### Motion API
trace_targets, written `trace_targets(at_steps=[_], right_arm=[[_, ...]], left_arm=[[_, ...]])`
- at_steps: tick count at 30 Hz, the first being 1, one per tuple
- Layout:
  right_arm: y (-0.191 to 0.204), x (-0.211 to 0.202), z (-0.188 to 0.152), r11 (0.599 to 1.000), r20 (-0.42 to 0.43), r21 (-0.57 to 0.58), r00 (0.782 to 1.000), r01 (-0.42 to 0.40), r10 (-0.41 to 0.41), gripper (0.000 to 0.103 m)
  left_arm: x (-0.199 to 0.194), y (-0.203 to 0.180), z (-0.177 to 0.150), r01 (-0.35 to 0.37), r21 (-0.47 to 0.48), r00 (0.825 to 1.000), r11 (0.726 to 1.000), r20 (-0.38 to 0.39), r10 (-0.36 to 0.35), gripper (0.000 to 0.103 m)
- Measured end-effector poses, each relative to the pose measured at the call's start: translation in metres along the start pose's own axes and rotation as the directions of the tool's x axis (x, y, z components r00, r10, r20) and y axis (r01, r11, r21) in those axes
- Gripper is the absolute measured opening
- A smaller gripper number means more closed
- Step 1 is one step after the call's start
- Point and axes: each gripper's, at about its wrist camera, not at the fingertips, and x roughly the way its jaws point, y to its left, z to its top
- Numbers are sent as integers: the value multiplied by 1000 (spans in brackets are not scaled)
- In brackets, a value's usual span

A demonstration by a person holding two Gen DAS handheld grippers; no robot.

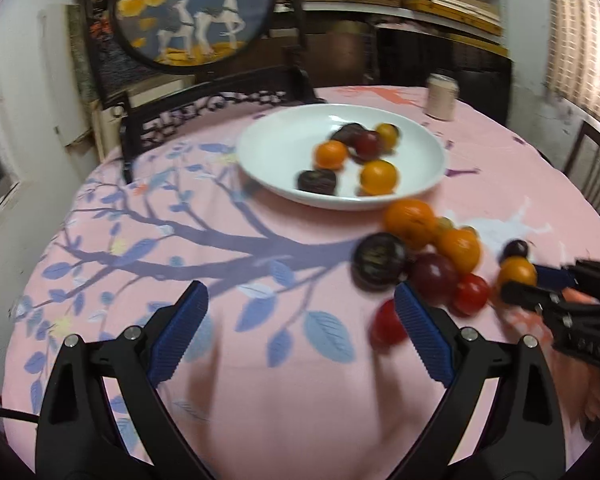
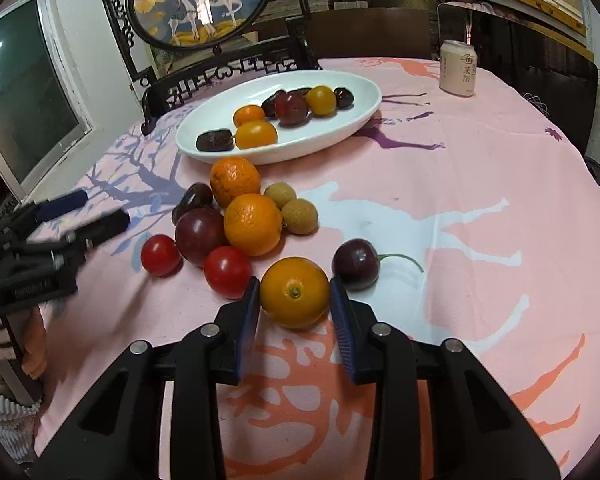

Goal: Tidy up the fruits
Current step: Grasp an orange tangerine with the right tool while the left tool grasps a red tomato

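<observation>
1. Left wrist view: left gripper (image 1: 300,300) spread wide, nothing between its pads, aimed down over the pink tablecloth (image 1: 228,400). Loose pile of fruit off to the right of the jaws, not ahead of them: a red tomato (image 1: 386,326) right against the outer face of the right-hand pad, a dark plum (image 1: 379,260) just beyond the tip. White dish (image 1: 284,152) straight ahead and further back, already holding several pieces. Right gripper (image 1: 540,282) entering from the right edge, pinched on a small orange fruit (image 1: 517,271). Picture blurred, so fine contact hard to call here.

2. Right wrist view: right gripper (image 2: 294,300) with the small orange fruit (image 2: 294,292) squarely between both blue pads, stem end facing the camera, resting on the cloth; pads against its two sides, so a grasp by the look of it. Round fruit, no long axis to fuss over. A dark cherry (image 2: 355,264) touching or nearly touching the right pad, a red tomato (image 2: 227,272) just beside the left pad. White dish (image 2: 360,120) up ahead and slightly left, past the pile of oranges (image 2: 252,224). Clearly the nearer hand for this piece; left gripper (image 2: 96,216) well off at the left edge.
</observation>
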Motion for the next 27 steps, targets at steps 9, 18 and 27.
trace_targets(at_steps=[9, 18, 27], right_arm=[[-3, 5, 0, 1000, -19, 10, 1000, 3, -3, 36], [4, 3, -1, 999, -8, -26, 1000, 27, -27, 36], [14, -13, -1, 990, 92, -76, 990, 117, -110, 35]], left_arm=[[17, -37, -8, 22, 149, 998, 989, -54, -14, 92], [32, -47, -11, 111, 169, 988, 979, -129, -89, 31], [23, -36, -8, 48, 132, 997, 990, -73, -39, 30]])
